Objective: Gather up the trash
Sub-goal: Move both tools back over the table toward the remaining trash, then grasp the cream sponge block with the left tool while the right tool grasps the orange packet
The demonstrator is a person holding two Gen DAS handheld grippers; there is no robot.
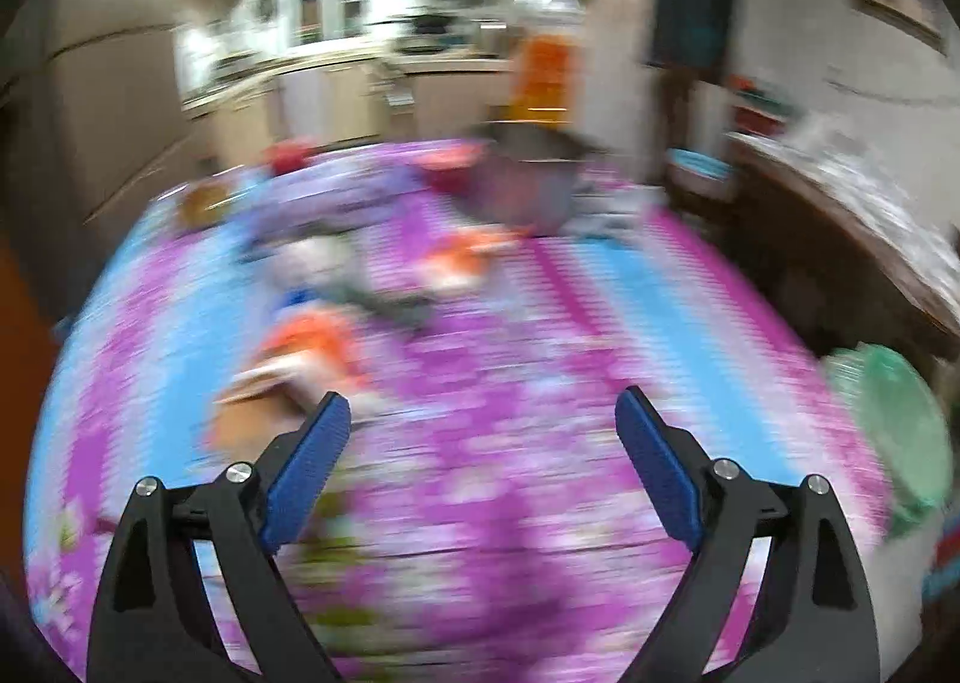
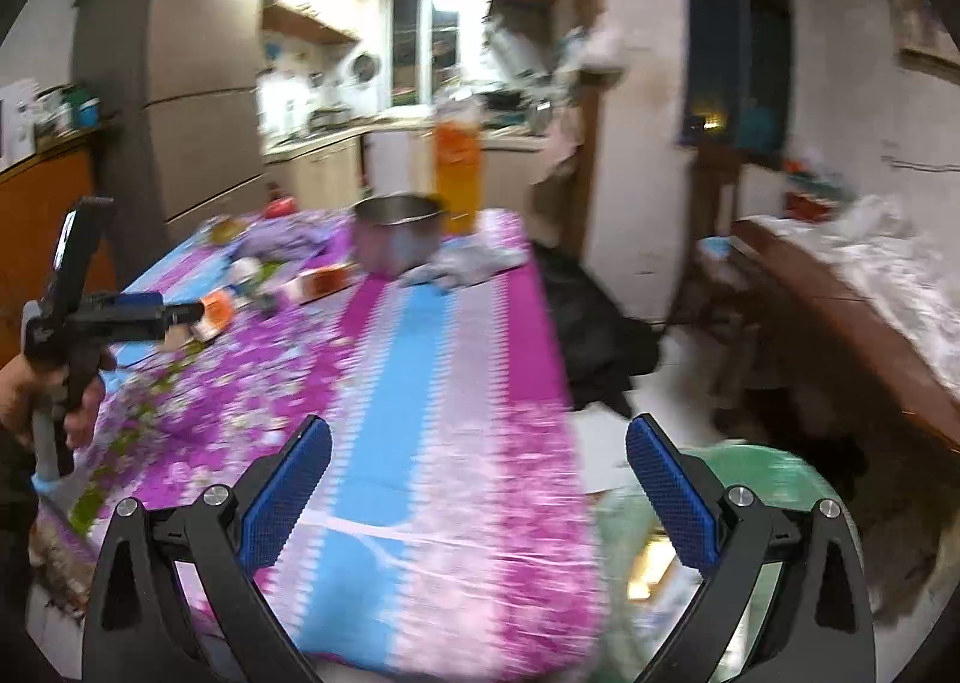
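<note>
1. My left gripper (image 1: 483, 413) is released, its blue pads spread wide with nothing between them, only the purple-flowered tablecloth (image 1: 510, 383) below.
2. My right gripper (image 2: 479, 443) is also released and empty; its jaws straddle the table's right edge, the left pad over the cloth's blue stripe, the right pad over a green bin (image 2: 774, 473) on the floor.
3. In the right wrist view the bin sits at about 4 o'clock, just beside the table, with some pale trash inside it, too blurred to name.
4. The trash left on the table lies at about 10 o'clock in that view: an orange-and-white wrapper (image 2: 216, 311), a small orange carton (image 2: 324, 281) and a white cup-like piece (image 2: 246, 266), close together.
5. My left hand (image 2: 36, 395) shows at 9 o'clock there, holding its gripper over the table's left side, near that trash.
6. At 12 o'clock, on the far end of the table, stand a steel pot (image 2: 399, 239) and, behind it, a tall bottle of orange liquid (image 2: 459, 167).
7. Crumpled pale plastic (image 2: 474, 260) lies just right of the pot.
8. The left wrist view is heavily motion-blurred; the orange wrappers (image 1: 312, 347) smear at 10 o'clock, near the left pad.
</note>
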